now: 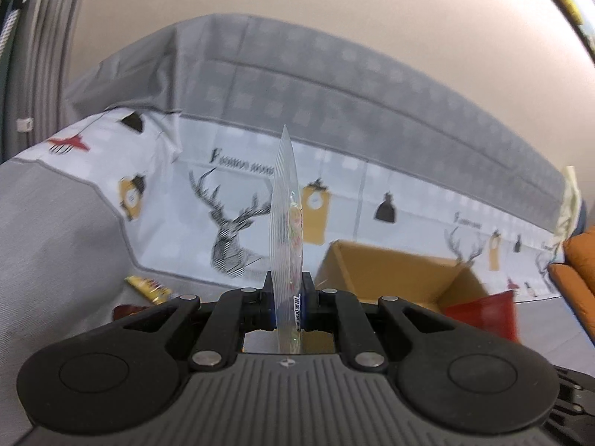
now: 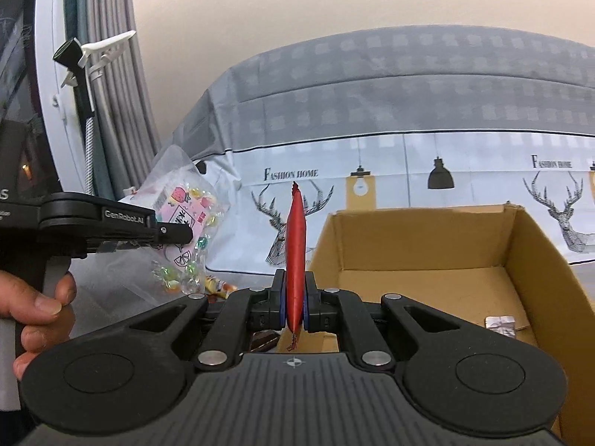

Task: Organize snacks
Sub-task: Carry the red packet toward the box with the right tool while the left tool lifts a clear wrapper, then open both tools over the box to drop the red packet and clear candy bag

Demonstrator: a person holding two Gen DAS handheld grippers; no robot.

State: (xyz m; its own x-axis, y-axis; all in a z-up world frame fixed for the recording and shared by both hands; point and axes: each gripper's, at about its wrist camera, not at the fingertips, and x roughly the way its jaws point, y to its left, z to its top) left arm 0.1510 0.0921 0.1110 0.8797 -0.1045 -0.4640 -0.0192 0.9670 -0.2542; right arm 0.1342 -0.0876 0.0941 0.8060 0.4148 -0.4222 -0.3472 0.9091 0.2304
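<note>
Step in hand, as judged: transport of two snacks to the box [image 2: 427, 278]. Both are lifted clear of the sofa seat [image 1: 55, 241].

Left gripper [image 1: 288, 297]: jaws clamped on the clear bag [image 1: 284, 204]. The bag is seen edge-on in the left wrist view and stands upright between the fingers. In the right wrist view the same bag [image 2: 186, 219] hangs from the left gripper [image 2: 174, 232], flat side showing, with wrapped candies inside. It is left of the box and apart from it.

Right gripper [image 2: 295, 301]: jaws clamped on the red packet [image 2: 295, 241]. The packet is upright, edge-on, and sits just before the box's near-left corner, not yet over the opening.

Box: open, flaps up, on the seat against the sofa back. One silver item [image 2: 500, 325] lies on its floor near the right wall.

Remaining on the seat, left of the box: a yellow packet [image 1: 148, 288] and a dark one [image 1: 124, 310], the latter partly hidden.

Next move, as judged: carry each gripper over the box rim, lower, then open the jaws. The red packet is the nearer. The clear bag is limp and wide; it may catch on the left wall.
</note>
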